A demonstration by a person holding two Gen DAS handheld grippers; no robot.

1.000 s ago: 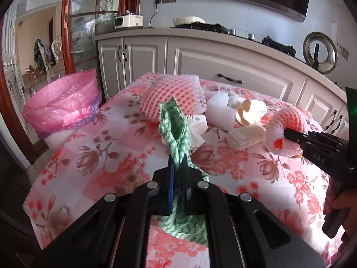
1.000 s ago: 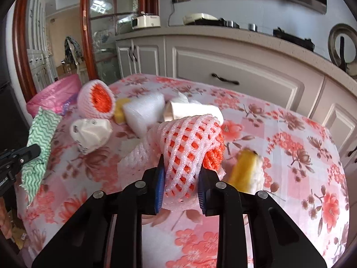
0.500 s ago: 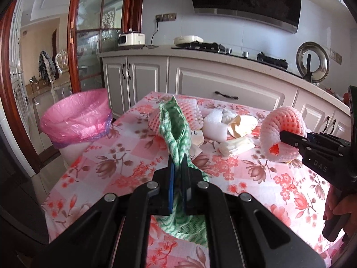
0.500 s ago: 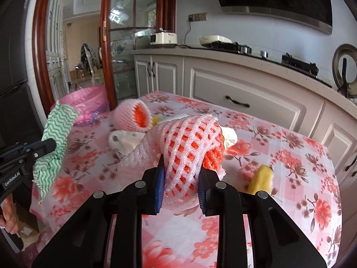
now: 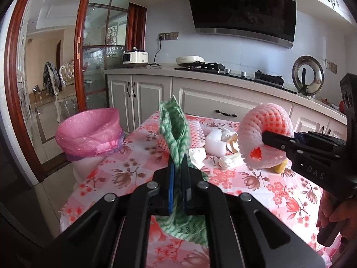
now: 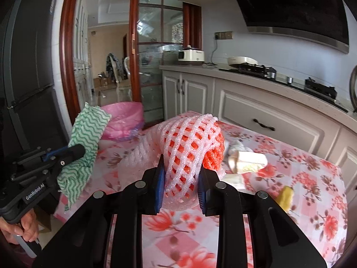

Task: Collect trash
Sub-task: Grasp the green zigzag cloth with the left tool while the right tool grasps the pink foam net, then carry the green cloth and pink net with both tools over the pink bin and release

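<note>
I've got L gripper point(image 5: 177, 172) pinching the limp green cloth point(image 5: 175, 129) mid-fold, R gripper point(image 6: 181, 183) squeezing the light, squashy foam net point(image 6: 189, 143).

Green-and-white wavy-patterned cloth point(image 5: 176, 134): crumpled, pinched upright, lower end drooping. Pink-white foam fruit net point(image 6: 189, 147): tubular mesh sleeve, orange inner layer, held clear of tabletop. Bin with pink liner point(image 5: 89, 134): open-topped, beside table's corner. Further foam and paper scraps point(image 5: 223, 143) lie on tablecloth.
</note>
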